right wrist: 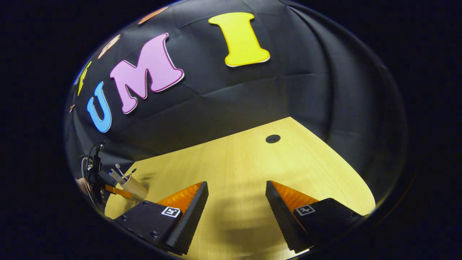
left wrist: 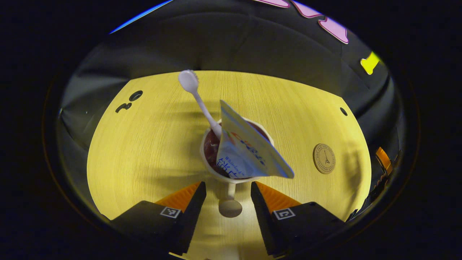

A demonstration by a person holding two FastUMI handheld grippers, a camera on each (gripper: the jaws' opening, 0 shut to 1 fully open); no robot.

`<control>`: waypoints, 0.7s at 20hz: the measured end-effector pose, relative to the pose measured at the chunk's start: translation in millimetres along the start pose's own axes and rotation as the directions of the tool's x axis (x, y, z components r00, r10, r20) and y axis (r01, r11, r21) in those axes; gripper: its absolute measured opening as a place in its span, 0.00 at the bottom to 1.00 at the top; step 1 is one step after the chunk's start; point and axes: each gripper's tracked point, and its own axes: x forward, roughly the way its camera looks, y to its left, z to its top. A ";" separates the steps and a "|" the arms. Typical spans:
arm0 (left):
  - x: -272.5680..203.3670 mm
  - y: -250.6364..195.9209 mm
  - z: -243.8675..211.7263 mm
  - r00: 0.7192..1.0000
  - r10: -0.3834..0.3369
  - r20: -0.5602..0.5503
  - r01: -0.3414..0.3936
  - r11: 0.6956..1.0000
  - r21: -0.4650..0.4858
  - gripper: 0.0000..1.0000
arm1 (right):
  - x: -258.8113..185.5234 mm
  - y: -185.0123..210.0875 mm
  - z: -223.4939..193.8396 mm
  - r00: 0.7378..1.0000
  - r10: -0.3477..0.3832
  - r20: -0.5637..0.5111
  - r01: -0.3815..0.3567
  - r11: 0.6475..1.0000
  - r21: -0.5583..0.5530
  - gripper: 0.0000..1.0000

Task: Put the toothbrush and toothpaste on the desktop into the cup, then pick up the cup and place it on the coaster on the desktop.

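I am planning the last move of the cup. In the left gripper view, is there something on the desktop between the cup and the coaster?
No. In the left gripper view, only bare desktop lies between the cup and the coaster.

Light is coming from overhead, washing the bench (left wrist: 144,144) bright yellow in the left gripper view; the booth around it is sitting dim. Soft shadows are falling on the bench beside the cup (left wrist: 231,173) and, in the right gripper view, between the right tongs (right wrist: 236,195). Fisheye is bending the bench edges hard toward the rim in both views. Centre is staying sharp; far-left objects in the right gripper view are looking small and smeared.
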 end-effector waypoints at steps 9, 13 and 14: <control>7.5 -6.4 -2.7 1.000 0.003 -0.031 -0.003 1.000 0.013 0.33 | -22.6 10.0 -31.5 0.999 -0.022 -0.049 0.026 0.997 0.068 0.98; 5.5 -6.8 -3.1 1.000 0.017 -0.022 -0.016 0.999 0.029 0.28 | -37.0 18.4 -51.5 0.997 -0.027 -0.076 0.032 0.997 0.074 0.98; 6.3 -6.7 -2.5 1.000 0.015 -0.016 -0.015 0.999 0.030 0.27 | -40.5 20.5 -53.6 0.997 -0.026 -0.079 0.032 0.996 0.085 0.98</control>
